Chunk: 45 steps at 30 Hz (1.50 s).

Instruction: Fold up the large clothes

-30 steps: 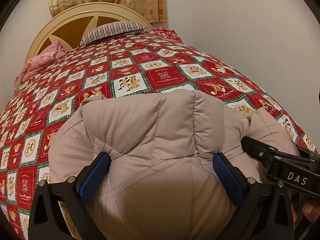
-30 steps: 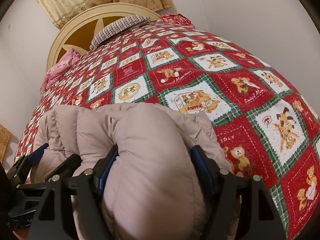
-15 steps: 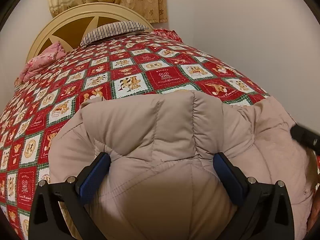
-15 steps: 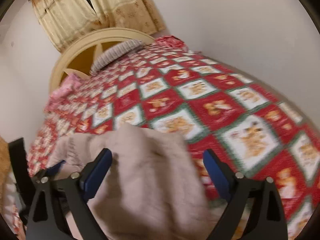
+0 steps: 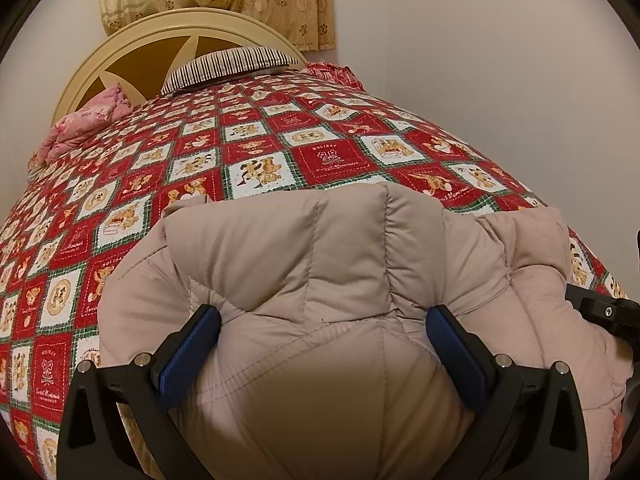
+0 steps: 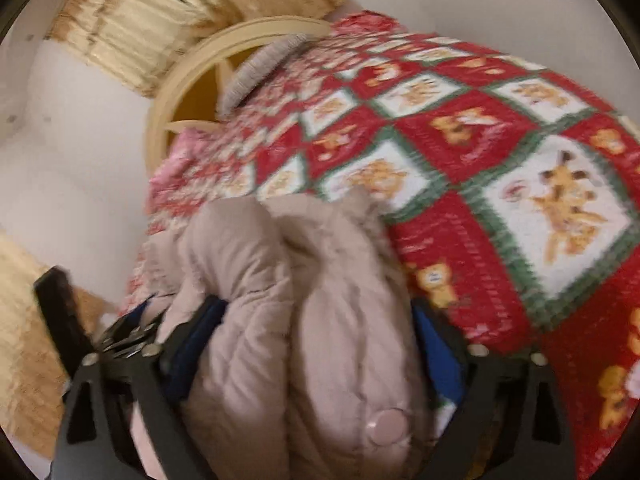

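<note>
The jaws of the left gripper (image 5: 322, 344) are seen clamped wide on a bulge of the jacket (image 5: 320, 256); those of the right gripper (image 6: 316, 344) are closing, with jacket padding between them, though blur leaves contact unclear. The jacket is beige, quilted and puffy, stitched into soft panels, with a round snap (image 6: 386, 426) at 6 o'clock. It lies bunched on a red patchwork bedspread (image 5: 328, 160) printed with bears, extending toward 12 o'clock from both grippers. Its lower edge is cut off.

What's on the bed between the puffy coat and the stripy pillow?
Only the teddy-bear quilt. In the left wrist view nothing else lies on it between the puffy coat and the stripy pillow.
</note>
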Each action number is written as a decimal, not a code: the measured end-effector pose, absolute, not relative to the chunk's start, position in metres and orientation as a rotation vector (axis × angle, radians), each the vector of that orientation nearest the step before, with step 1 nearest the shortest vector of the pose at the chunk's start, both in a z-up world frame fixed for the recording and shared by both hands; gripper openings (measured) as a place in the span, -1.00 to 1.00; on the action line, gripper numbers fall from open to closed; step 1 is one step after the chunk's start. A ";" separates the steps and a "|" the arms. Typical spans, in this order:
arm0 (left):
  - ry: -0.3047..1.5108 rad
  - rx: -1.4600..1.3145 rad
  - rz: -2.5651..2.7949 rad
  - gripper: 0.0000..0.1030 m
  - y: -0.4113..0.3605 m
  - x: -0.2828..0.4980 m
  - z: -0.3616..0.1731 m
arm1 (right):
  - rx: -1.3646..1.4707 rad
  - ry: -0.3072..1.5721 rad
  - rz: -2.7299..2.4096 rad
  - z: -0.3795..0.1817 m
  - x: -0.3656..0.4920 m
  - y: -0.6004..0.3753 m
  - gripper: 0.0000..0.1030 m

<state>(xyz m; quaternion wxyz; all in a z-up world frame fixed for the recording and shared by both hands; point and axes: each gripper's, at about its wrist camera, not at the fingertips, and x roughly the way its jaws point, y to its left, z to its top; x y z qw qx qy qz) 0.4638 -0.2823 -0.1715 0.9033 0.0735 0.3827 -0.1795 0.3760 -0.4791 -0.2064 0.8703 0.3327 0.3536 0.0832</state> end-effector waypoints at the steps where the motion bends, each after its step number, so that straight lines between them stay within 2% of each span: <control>1: 0.791 0.152 -0.371 0.99 -0.282 0.464 -0.171 | 0.692 0.741 0.184 -0.206 0.377 -0.478 0.77; 5: 0.798 0.157 -0.373 0.99 -0.281 0.462 -0.166 | 0.673 0.789 0.224 -0.210 0.385 -0.472 0.70; 7: 0.799 0.147 -0.406 0.98 -0.273 0.454 -0.157 | 0.634 0.803 0.215 -0.210 0.387 -0.468 0.61; 9: 0.768 0.107 -0.459 0.98 -0.255 0.437 -0.143 | 0.619 0.794 0.225 -0.210 0.386 -0.466 0.39; 12: 0.727 0.046 -0.477 0.98 -0.206 0.408 -0.128 | 0.646 0.776 0.254 -0.213 0.384 -0.470 0.18; 18: 0.863 -0.272 -0.500 0.98 -0.129 0.403 -0.172 | 0.682 0.774 0.299 -0.216 0.383 -0.475 0.13; 24: 0.924 -0.479 -0.673 0.98 -0.148 0.414 -0.200 | 0.702 0.774 0.319 -0.217 0.382 -0.477 0.16; 26: 0.911 -0.464 -0.691 0.87 -0.161 0.413 -0.196 | 0.694 0.774 0.335 -0.216 0.380 -0.475 0.04; 27: 0.891 -0.426 -0.684 0.71 -0.169 0.410 -0.188 | 0.690 0.775 0.358 -0.215 0.378 -0.474 -0.12; 28: 0.876 -0.396 -0.683 0.63 -0.173 0.407 -0.182 | 0.682 0.771 0.363 -0.212 0.375 -0.472 -0.20; 29: 0.863 -0.378 -0.682 0.46 -0.175 0.405 -0.176 | 0.667 0.766 0.364 -0.209 0.372 -0.469 -0.30; 31: 0.839 -0.334 -0.680 0.19 -0.170 0.398 -0.160 | 0.652 0.758 0.358 -0.202 0.364 -0.464 -0.38; 37: 0.708 -0.161 -0.622 0.02 -0.144 0.352 -0.106 | 0.650 0.717 0.415 -0.189 0.345 -0.427 -0.47; 45: 0.648 -0.034 -0.454 0.00 -0.070 0.299 -0.067 | 0.660 0.703 0.551 -0.176 0.355 -0.335 -0.53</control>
